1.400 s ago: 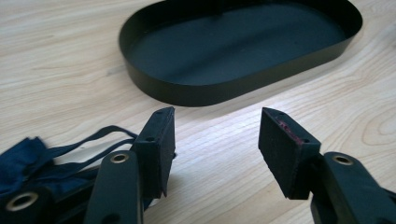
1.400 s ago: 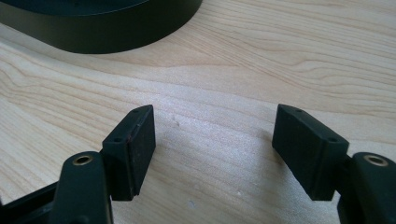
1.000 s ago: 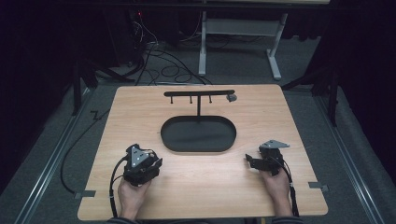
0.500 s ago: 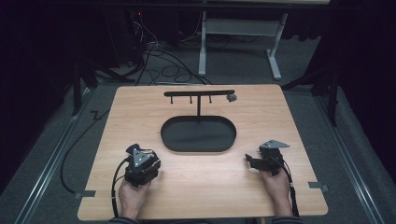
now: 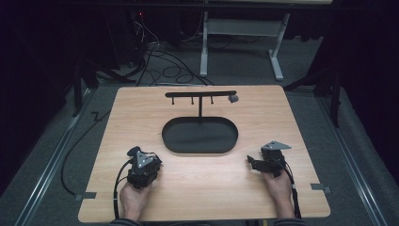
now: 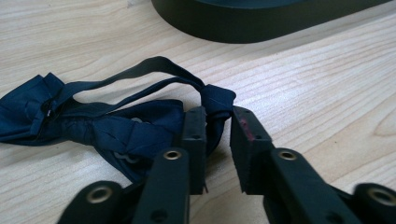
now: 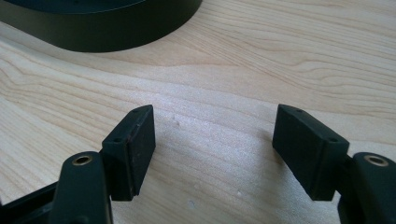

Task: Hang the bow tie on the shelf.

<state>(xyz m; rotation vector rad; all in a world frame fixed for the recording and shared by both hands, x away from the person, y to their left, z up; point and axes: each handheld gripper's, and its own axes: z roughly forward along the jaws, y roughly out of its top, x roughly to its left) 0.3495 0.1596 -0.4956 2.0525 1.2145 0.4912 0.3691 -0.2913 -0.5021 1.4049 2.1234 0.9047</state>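
The left claw (image 6: 217,135) has just been closing. Its two black jaws now stand close on either side of the small knot of a dark blue bow tie (image 6: 116,126). The cloth sits between them, and it looks pinched, but the gap on the right side makes that hard to tell for sure. The bow tie lies flat on the table (image 6: 327,88), right in front of the person's left hand (image 5: 134,200), with its thin strap looped out behind it.

The bow tie is soft and light. It will flop and fold when lifted, so it should not slip much, and it will not break. The middle knot is the best spot to take hold, since it is the thickest, firmest part. The thin strap may dangle and catch on things.

The right claw (image 7: 215,149) is spread wide, with nothing between its jaws, just above the bare wood. The right hand (image 5: 277,186) rests near the table's front edge.

A little farther off sits a black oval tray (image 5: 200,136) with a low rim. A black post rises from its far side and holds a hanger bar (image 5: 200,94) with small pegs.

The table is pale, smooth wood. Past it lie grey carpet, loose cables (image 5: 155,52) and a white desk frame (image 5: 240,33) in a dark room.
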